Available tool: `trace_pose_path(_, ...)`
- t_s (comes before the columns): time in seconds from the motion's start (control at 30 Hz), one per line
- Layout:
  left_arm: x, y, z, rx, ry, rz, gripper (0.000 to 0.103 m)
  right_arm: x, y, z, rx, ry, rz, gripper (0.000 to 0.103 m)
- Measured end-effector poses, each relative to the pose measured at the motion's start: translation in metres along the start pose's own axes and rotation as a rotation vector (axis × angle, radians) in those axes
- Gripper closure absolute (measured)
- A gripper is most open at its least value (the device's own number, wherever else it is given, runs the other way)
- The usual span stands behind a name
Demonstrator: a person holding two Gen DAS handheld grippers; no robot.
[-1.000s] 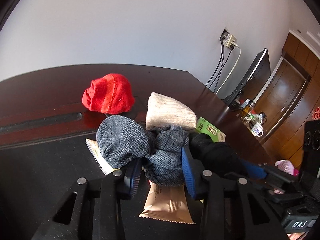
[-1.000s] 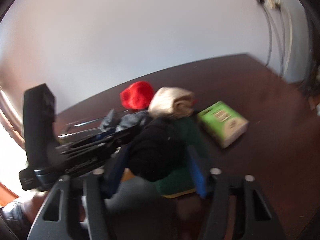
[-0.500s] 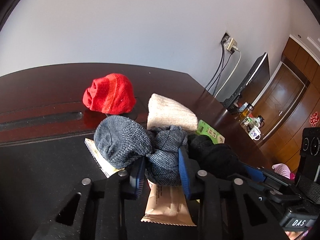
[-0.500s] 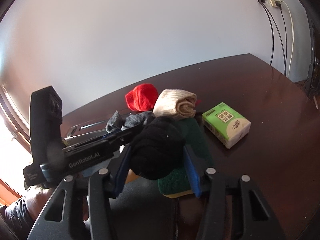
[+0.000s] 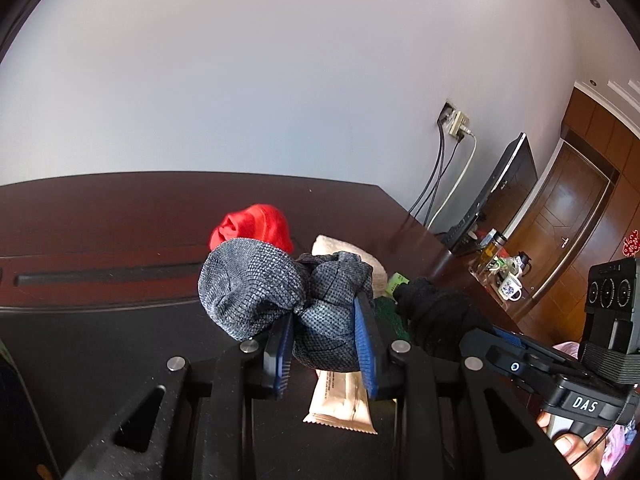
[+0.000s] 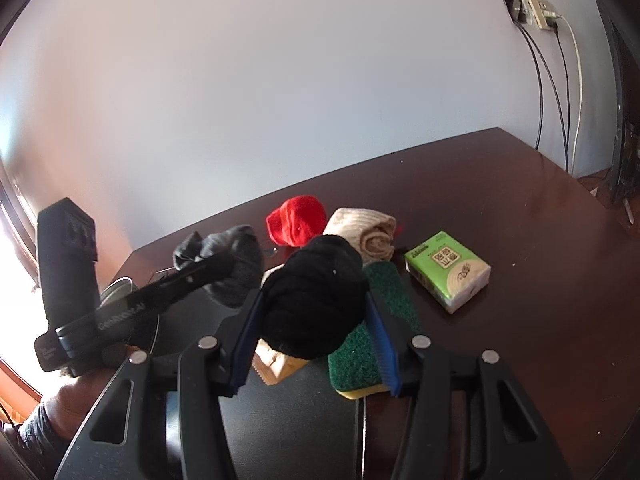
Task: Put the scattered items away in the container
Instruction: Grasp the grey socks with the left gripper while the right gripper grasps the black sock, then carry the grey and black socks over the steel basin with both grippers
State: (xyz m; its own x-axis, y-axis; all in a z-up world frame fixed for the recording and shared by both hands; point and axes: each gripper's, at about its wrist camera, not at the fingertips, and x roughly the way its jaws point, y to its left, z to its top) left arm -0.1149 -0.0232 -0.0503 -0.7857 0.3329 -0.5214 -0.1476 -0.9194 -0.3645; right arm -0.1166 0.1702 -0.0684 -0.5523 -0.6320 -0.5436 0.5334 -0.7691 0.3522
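My left gripper (image 5: 324, 320) is shut on a grey knitted sock bundle (image 5: 280, 296) and holds it above the dark table. My right gripper (image 6: 316, 320) is shut on a black sock bundle (image 6: 316, 296), also lifted; it shows in the left wrist view (image 5: 436, 316). On the table lie a red sock bundle (image 6: 296, 220), a beige rolled sock (image 6: 368, 236), a green scouring sponge (image 6: 376, 332), a green tissue pack (image 6: 448, 268) and a tan snack packet (image 5: 344, 400). No container is plainly visible.
The dark wooden table (image 6: 540, 240) runs to the white wall. Cables hang from a wall socket (image 5: 454, 120). A monitor (image 5: 504, 188), bottles and mugs (image 5: 504, 276) stand at the right. A round metal rim (image 6: 120, 284) shows at the left.
Both grippers have risen with their sock bundles, which now hang higher above the table. The left gripper's grey bundle now covers part of the red and beige socks.
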Motion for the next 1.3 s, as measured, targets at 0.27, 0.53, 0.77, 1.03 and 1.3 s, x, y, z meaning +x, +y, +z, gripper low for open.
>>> trace_pose_path(0.27,-0.022,0.004,-0.001,0.001,-0.020,0.031,0.073,-0.013,0.014,0.001,-0.017,-0.021,0.004,0.051)
trace_pose_path(0.53,-0.055,0.009,-0.001,0.001,-0.054,0.077,0.073,-0.023,0.038,0.000,-0.048,-0.035,0.036,0.051)
trace_pose_path(0.77,-0.087,0.020,-0.004,-0.014,-0.091,0.112,0.073,-0.024,0.062,-0.005,-0.078,-0.032,0.067,0.051)
trace_pose_path(1.03,-0.127,0.041,-0.011,-0.046,-0.128,0.161,0.073,-0.023,0.094,-0.012,-0.123,-0.023,0.105,0.051)
trace_pose_path(1.3,-0.150,0.056,-0.013,-0.081,-0.155,0.196,0.073,-0.015,0.117,-0.017,-0.144,-0.011,0.137,0.051)
